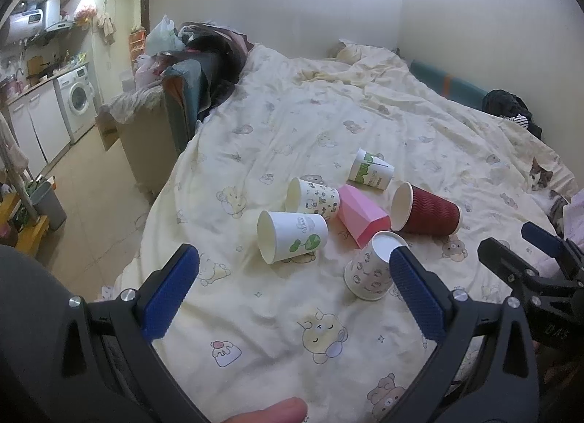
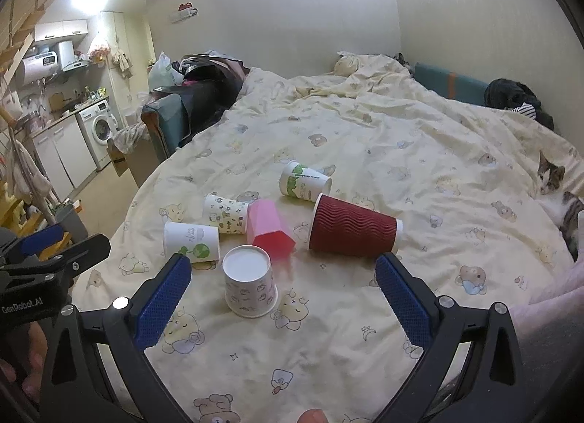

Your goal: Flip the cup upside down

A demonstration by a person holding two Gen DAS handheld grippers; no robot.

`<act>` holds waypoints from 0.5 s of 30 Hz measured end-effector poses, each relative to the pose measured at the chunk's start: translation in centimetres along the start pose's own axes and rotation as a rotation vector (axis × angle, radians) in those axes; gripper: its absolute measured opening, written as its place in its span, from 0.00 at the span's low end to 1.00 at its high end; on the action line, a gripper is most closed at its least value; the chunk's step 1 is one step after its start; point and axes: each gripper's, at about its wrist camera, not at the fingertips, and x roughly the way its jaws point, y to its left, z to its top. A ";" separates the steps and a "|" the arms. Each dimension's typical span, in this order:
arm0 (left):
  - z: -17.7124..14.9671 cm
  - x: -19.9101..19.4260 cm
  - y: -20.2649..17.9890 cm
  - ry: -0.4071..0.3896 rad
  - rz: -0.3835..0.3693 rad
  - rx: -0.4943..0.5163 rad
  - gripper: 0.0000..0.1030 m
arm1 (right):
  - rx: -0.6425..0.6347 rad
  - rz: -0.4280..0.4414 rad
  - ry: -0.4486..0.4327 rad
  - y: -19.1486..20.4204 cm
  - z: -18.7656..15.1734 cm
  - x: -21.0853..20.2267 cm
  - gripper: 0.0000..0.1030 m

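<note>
Several paper cups sit on a cream bear-print quilt (image 1: 273, 313). A white bear-print cup (image 1: 372, 266) (image 2: 250, 282) stands upside down, nearest me. Lying on their sides are a white cup with a green globe (image 1: 292, 237) (image 2: 191, 242), a patterned cup (image 1: 314, 200) (image 2: 226, 216), a pink faceted cup (image 1: 361, 215) (image 2: 268, 227), a dark red ribbed cup (image 1: 427, 213) (image 2: 354, 227) and a green-print cup (image 1: 370, 169) (image 2: 304, 182). My left gripper (image 1: 294, 269) is open and empty above the quilt. My right gripper (image 2: 283, 277) is open and empty around the upside-down cup's near side.
A cat (image 2: 551, 182) lies at the quilt's right edge. The bed's left edge drops to the floor (image 1: 95, 204), with a sofa (image 1: 160, 112) and a washing machine (image 1: 78, 102) beyond. Dark clothes (image 2: 514, 98) lie by the right wall.
</note>
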 end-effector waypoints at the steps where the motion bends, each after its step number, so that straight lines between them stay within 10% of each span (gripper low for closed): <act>1: 0.0 0.0 -0.1 0.000 -0.002 0.003 1.00 | 0.001 -0.002 0.001 0.0 0.0 0.0 1.00; 15: -0.2 0.0 0.1 0.004 0.002 -0.020 1.00 | -0.004 -0.004 0.003 0.1 -0.1 -0.1 1.00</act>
